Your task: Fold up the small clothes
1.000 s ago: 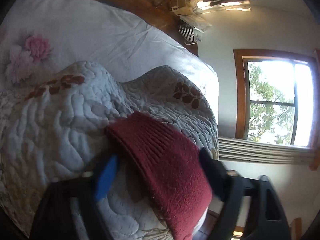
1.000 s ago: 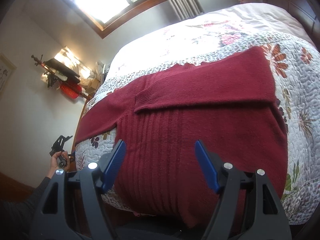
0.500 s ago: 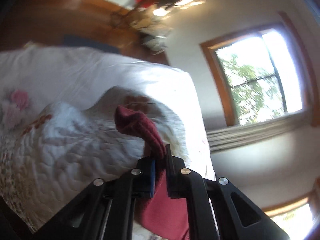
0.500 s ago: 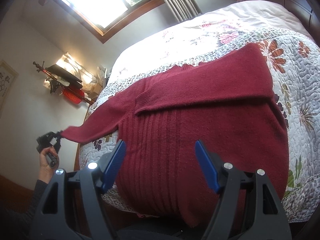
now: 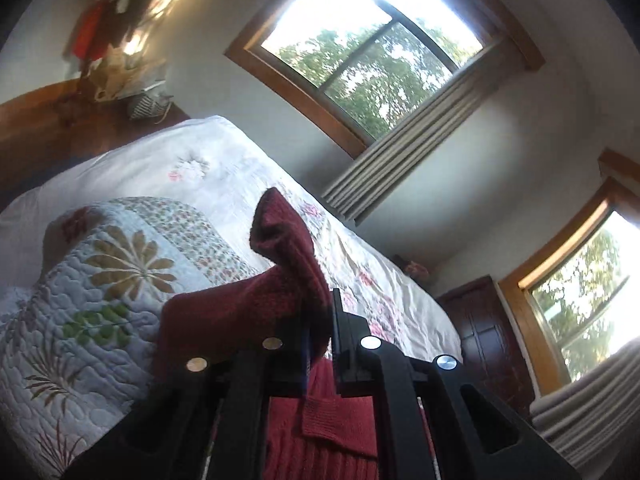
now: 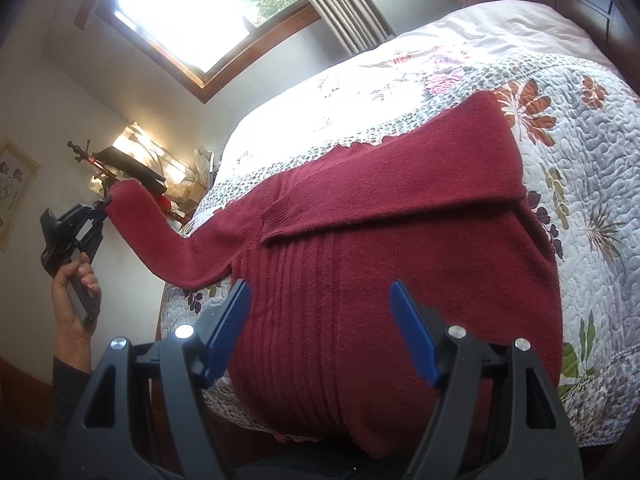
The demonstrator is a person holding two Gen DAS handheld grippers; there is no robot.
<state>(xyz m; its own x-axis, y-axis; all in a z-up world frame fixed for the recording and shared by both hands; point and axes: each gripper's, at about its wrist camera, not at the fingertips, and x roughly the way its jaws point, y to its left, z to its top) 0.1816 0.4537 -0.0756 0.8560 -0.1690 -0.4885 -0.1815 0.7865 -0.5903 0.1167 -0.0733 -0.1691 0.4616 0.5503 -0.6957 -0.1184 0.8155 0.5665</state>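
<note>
A dark red knitted sweater [image 6: 380, 264] lies spread on the quilted bed, one sleeve folded across its chest. Its other sleeve [image 6: 160, 236] is lifted off the bed's left side. My left gripper [image 6: 105, 203], held in a hand, is shut on that sleeve's cuff. In the left wrist view the left gripper [image 5: 320, 320] pinches the red sleeve [image 5: 280, 264], whose cuff end flops over above the jaws. My right gripper [image 6: 320, 312] hovers open over the sweater's lower body, nothing between its blue fingers [image 6: 228, 332].
The bed has a floral quilt [image 6: 580, 168] and a white sheet [image 5: 160, 168]. A window [image 6: 192, 4] with grey curtains [image 6: 340, 4] is behind. A cluttered lit shelf [image 6: 136, 160] stands by the left wall. A dark wooden cabinet [image 5: 488, 340] stands beyond the bed.
My left gripper shut on the sleeve cuff, then lifted it up and away from the bed's left edge while swinging round. The right gripper stayed open above the sweater.
</note>
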